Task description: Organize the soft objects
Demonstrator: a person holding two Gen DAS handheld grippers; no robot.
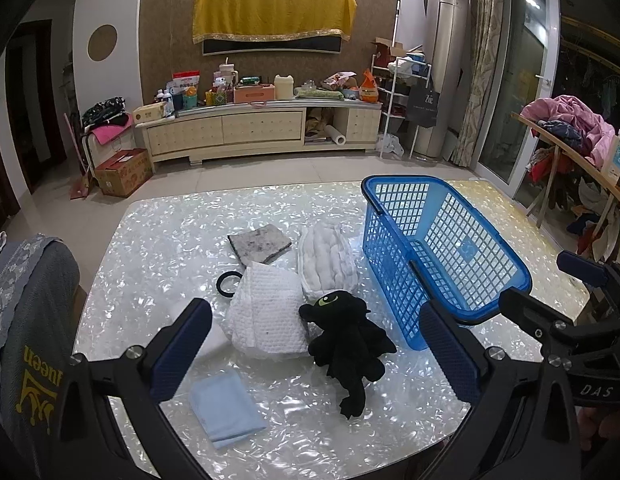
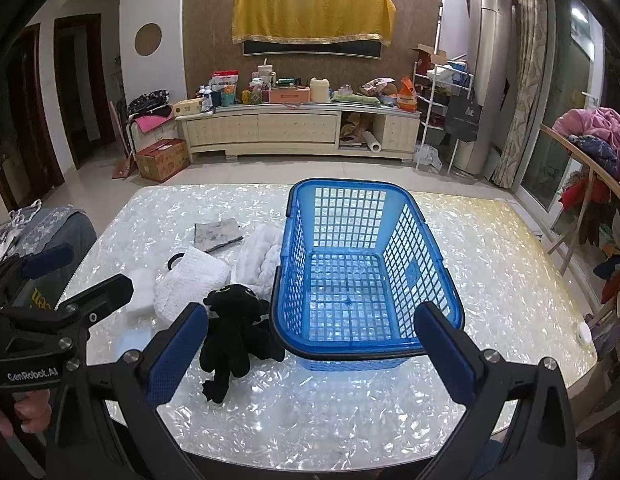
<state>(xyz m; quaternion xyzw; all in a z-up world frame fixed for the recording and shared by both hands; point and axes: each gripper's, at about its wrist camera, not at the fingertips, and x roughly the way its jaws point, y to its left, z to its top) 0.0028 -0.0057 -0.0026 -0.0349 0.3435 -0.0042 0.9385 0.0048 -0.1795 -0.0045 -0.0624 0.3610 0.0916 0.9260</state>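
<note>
Barely begun, by the look of it. Spread over a pearly white table [image 1: 157,232]: everything soft, nothing sorted. Standing empty at the right side, a blue basket [image 2: 394,196], mesh floor bare in the right wrist view. Just left of the basket, a white quilted bundle [image 1: 328,258]; touching it toward the near edge, a white waffle-weave cloth [image 1: 267,312]. Lying against the basket's near corner and overlapping that cloth, a black plush dragon [image 1: 348,340]. Farther back, a grey stained pad [image 1: 258,242]; at the near edge, a folded pale blue cloth [image 1: 225,408]; smallest, a black ring [image 1: 227,282] half tucked under the waffle cloth.

Left to do, presumably: all of it, each piece into the basket.

Left gripper [image 1: 316,356] spread wide, holding nothing, hovering above the dragon and cloths. Right gripper [image 2: 310,354] equally wide, empty, poised above the basket's near rim.

Only in the left wrist view: the pale blue cloth and the ring's full outline. Only in the right wrist view: the basket's whole interior, plus a small white round thing [image 2: 583,334] near the table's right edge.
</note>
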